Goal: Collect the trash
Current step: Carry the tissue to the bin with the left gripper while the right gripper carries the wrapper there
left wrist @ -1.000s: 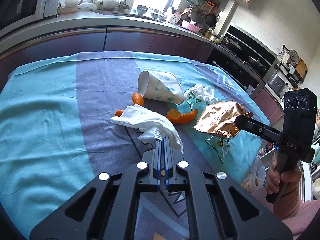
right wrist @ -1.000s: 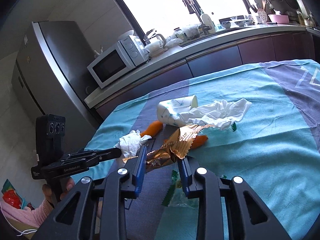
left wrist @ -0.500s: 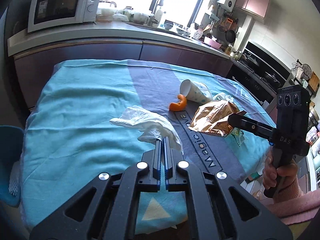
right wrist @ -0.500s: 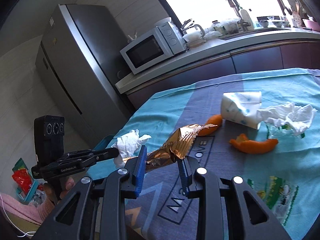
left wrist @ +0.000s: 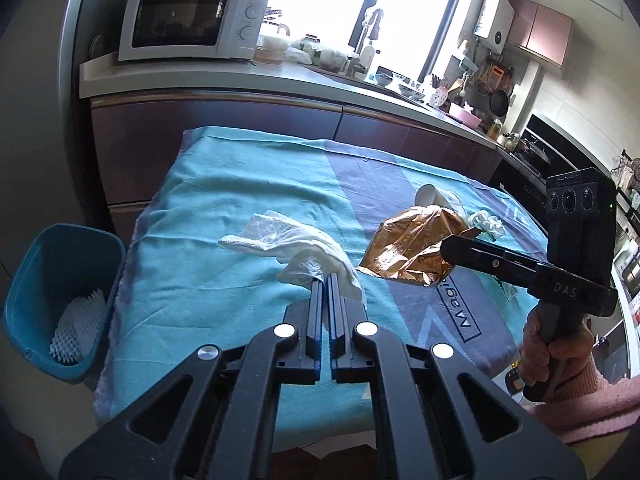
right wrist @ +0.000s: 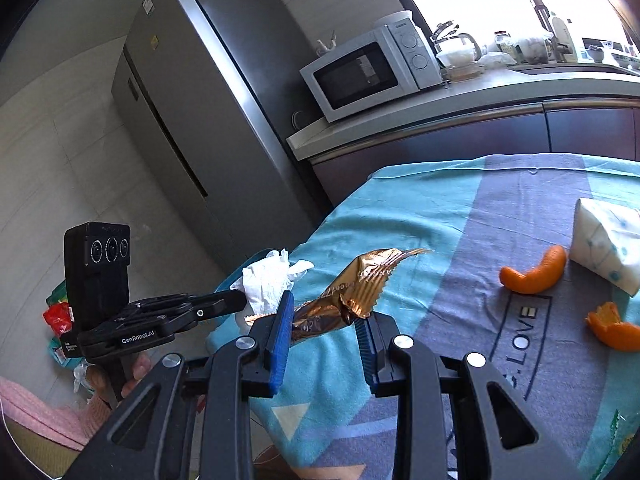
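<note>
In the left wrist view the left gripper (left wrist: 325, 280) fills the lower centre of the frame, its jaws pressed together on a crumpled white tissue (left wrist: 292, 246) that hangs from the tips above the turquoise cloth covering the tabletop (left wrist: 208, 240). At the lower left of that frame a blue bin (left wrist: 60, 264) stands beside the table edge with a white foam net (left wrist: 78, 330) lying inside it. To the right, the right gripper (left wrist: 448, 246) reaches in from a hand (left wrist: 554, 354) at the frame's right edge, clamped on a crinkled gold foil wrapper (left wrist: 412, 246).

In the right wrist view the same wrapper (right wrist: 352, 294) sits between the blue pads (right wrist: 280, 326), held clear of the cloth. Further back on the grey stripe lie two pieces of orange peel (right wrist: 534, 272) (right wrist: 612, 326) and a tipped white paper cup (right wrist: 606, 242) at the right edge of the frame. In the left wrist view another wad of white tissue (left wrist: 486, 224) lies just right of the cup (left wrist: 438, 198).

Beyond the table, a white microwave (left wrist: 192, 26) sits on the kitchen counter, and a steel refrigerator (right wrist: 200, 92) stands at the upper left of the right wrist view.
</note>
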### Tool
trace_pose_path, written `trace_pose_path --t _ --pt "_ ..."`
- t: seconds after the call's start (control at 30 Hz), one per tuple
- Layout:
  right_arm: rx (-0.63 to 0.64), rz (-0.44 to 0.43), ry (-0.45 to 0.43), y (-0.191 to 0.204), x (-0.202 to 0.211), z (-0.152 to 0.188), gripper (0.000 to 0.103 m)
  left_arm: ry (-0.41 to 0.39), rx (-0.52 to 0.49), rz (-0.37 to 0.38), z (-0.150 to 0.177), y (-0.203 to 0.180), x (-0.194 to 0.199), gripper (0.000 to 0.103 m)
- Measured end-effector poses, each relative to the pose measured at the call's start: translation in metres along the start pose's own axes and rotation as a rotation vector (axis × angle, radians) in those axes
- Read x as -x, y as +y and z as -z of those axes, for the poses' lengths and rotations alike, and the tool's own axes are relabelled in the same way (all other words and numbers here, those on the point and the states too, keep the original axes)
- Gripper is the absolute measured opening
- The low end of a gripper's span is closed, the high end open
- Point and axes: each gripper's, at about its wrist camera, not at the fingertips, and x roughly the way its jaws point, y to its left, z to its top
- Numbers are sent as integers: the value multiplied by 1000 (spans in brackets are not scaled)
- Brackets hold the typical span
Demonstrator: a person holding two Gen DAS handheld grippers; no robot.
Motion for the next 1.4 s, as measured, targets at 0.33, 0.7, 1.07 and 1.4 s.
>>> trace_pose_path --t 0.33,0.7,1.07,1.4 --pt "49 -72 35 24 -38 -15 28 -41 42 -84 0 29 26 3" --pt "102 -172 92 55 -82 -27 28 -85 110 -198 -1 71 57 3" --pt "143 -230 152 76 -128 -37 28 -95 147 -300 1 103 70 3" --pt "179 -256 212 95 -173 -45 28 -87 180 -380 4 138 70 3"
